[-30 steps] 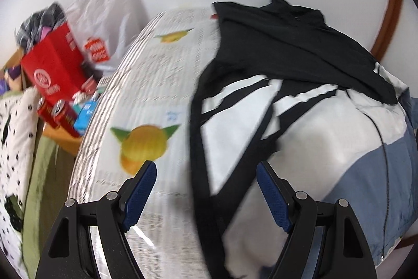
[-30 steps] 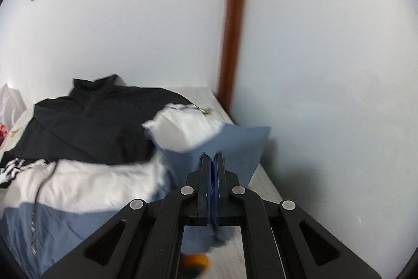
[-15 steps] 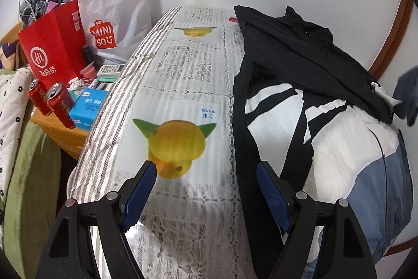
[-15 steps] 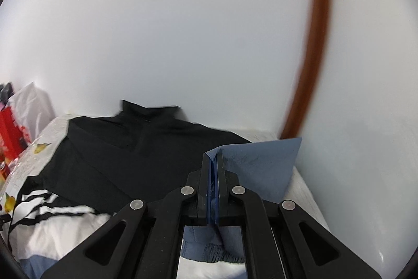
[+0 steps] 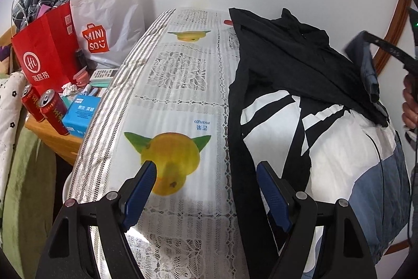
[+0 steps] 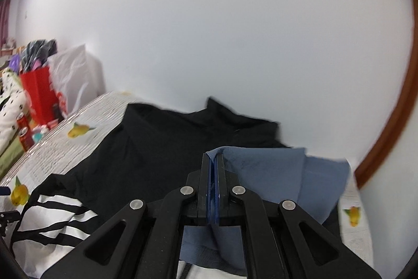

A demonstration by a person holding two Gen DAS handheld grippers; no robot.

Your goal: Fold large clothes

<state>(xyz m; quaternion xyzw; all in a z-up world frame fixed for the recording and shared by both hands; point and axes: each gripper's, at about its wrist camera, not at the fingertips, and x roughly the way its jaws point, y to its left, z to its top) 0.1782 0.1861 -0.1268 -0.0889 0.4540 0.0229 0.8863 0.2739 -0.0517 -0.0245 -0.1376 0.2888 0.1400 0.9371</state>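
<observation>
A large jacket lies on the table: black top (image 5: 287,62), white middle with black stripes (image 5: 334,148), blue hem (image 5: 378,184). My left gripper (image 5: 206,174) hangs open over the table's near end. It holds nothing and straddles the jacket's black left edge and the cloth. My right gripper (image 6: 213,158) is shut on the jacket's blue sleeve (image 6: 274,174) and holds it lifted over the black part (image 6: 169,143). In the left wrist view that gripper (image 5: 386,49) and its sleeve (image 5: 368,69) show at the right edge, with a hand (image 5: 410,101) below.
The table (image 5: 169,85) wears a lace cloth printed with yellow fruit. Left of it a wooden side table (image 5: 52,137) carries a red paper bag (image 5: 44,51), a white bag (image 5: 109,17), two red cans (image 5: 49,111) and a blue box (image 5: 81,114). A white wall stands behind, a brown frame (image 6: 386,122) on the right.
My right gripper has carried the blue sleeve leftward, from the table's right edge to over the black part. The left gripper has shifted left, off the jacket and toward the fruit print, then held still.
</observation>
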